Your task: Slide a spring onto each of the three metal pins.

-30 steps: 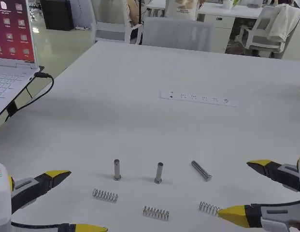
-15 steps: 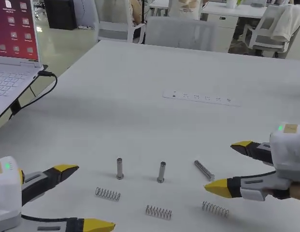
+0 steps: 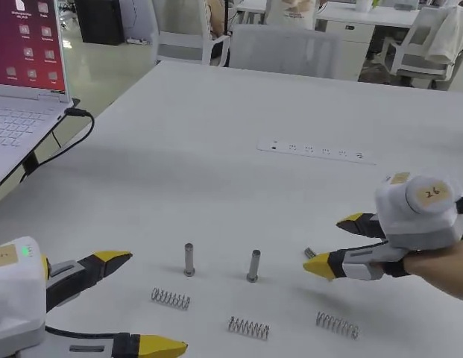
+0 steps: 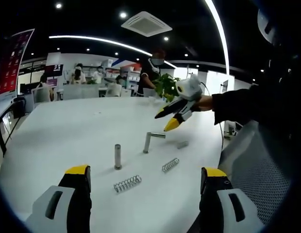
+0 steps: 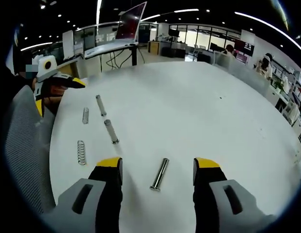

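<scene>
Right gripper (image 3: 332, 243), wide open and empty, flanks the fallen pin (image 5: 159, 174) toward the table's (image 3: 216, 164) near edge, three springs (image 3: 248, 327) along that edge; advise closing squarely mid-shank to stand it up without rolling; left gripper (image 3: 145, 302) likewise agape, empty.

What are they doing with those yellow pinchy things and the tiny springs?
A person at a white table holds a gripper in each hand. The right gripper is open and lined up on the pin that lies flat, not gripping it. The left gripper is open too, holding nothing. The two other pins stand upright, and the three springs lie loose in front of them. No spring is on a pin yet.
</scene>
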A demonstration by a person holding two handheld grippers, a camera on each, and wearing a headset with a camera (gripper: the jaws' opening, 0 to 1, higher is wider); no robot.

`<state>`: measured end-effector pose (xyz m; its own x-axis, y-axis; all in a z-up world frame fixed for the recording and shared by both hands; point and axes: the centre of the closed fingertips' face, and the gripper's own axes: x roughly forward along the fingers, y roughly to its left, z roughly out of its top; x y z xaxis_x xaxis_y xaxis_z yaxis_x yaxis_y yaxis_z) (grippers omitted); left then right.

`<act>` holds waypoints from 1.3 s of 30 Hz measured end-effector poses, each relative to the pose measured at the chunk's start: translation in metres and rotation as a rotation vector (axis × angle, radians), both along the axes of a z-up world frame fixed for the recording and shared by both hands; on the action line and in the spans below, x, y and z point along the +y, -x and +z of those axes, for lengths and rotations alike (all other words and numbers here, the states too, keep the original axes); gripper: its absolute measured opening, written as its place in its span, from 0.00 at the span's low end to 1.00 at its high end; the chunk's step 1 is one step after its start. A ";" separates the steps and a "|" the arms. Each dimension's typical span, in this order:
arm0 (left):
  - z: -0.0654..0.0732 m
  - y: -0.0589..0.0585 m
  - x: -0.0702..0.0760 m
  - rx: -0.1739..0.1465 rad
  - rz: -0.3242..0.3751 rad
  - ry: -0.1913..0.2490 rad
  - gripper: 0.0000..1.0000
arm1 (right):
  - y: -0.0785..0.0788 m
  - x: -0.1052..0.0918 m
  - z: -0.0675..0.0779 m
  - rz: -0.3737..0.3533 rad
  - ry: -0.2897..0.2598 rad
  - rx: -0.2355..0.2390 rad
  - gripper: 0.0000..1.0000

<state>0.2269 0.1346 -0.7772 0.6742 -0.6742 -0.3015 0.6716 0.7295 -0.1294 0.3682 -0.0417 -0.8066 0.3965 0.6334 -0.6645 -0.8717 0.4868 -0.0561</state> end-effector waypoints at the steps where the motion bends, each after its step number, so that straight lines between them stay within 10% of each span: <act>1: 0.000 0.000 0.001 0.000 0.002 0.000 0.91 | -0.001 0.000 -0.003 -0.008 0.011 0.013 0.55; 39: -0.008 0.003 0.004 0.024 0.009 0.006 0.89 | -0.020 0.006 -0.046 -0.121 0.150 0.167 0.09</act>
<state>0.2241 0.1390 -0.7857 0.6728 -0.6699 -0.3139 0.6617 0.7347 -0.1497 0.3882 -0.0360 -0.8522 0.3401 0.4770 -0.8104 -0.8107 0.5854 0.0043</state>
